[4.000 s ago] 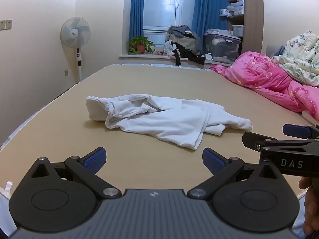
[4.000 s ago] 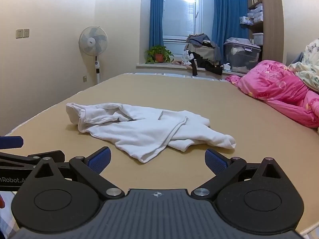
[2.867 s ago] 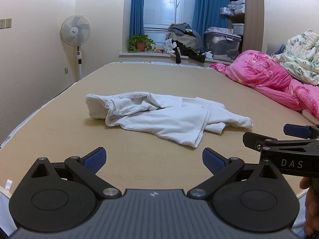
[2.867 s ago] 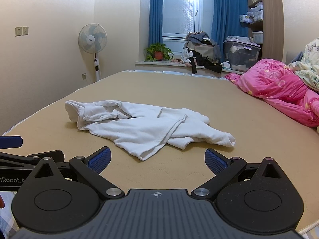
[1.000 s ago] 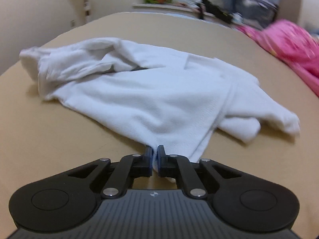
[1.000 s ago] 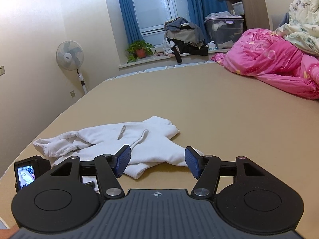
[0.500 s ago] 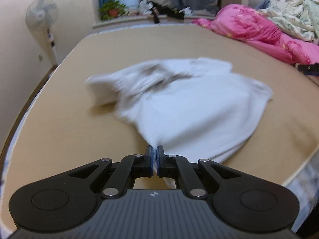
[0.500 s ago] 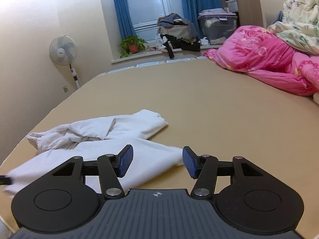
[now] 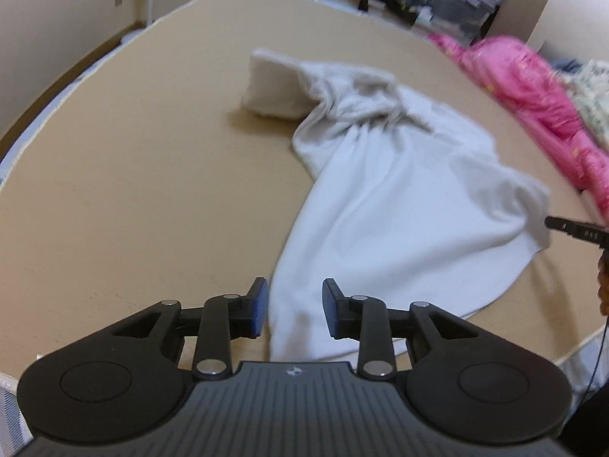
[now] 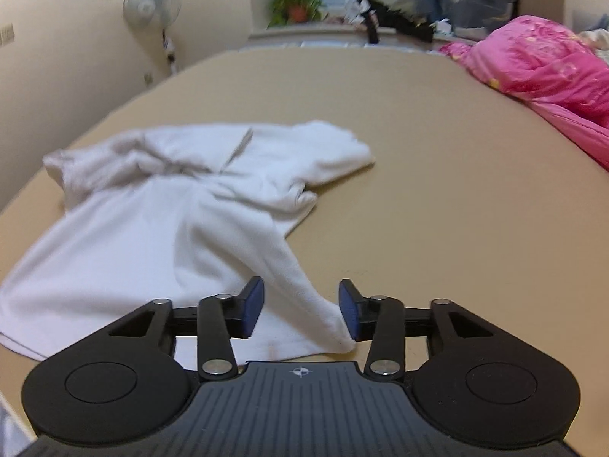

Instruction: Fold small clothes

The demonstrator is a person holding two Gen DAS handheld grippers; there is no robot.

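- White garment [image 9: 399, 205] lies crumpled on the tan bed [image 9: 133, 190].
- Only the right wrist view shows a fan [image 10: 152, 5].
- Left gripper [image 9: 295, 306], tilted down, is opening, cloth edge loose between its fingers.
- Right gripper [image 10: 300, 306] is closing around a cloth corner, not yet pinching.

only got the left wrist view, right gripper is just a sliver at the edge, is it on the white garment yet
Observer: Not gripping. In the right wrist view the right gripper straddles a narrow end of the white garment. Its jaws are closing, with a clear gap on the left side.
Operator: which part is that end
Observer: I cannot tell sleeve from hem. It tapers to a tip right beside the right finger.
Operator: anything bunched beyond it
Observer: Another arm of cloth runs off to the far right and ends rounded, lying flat on the bed.
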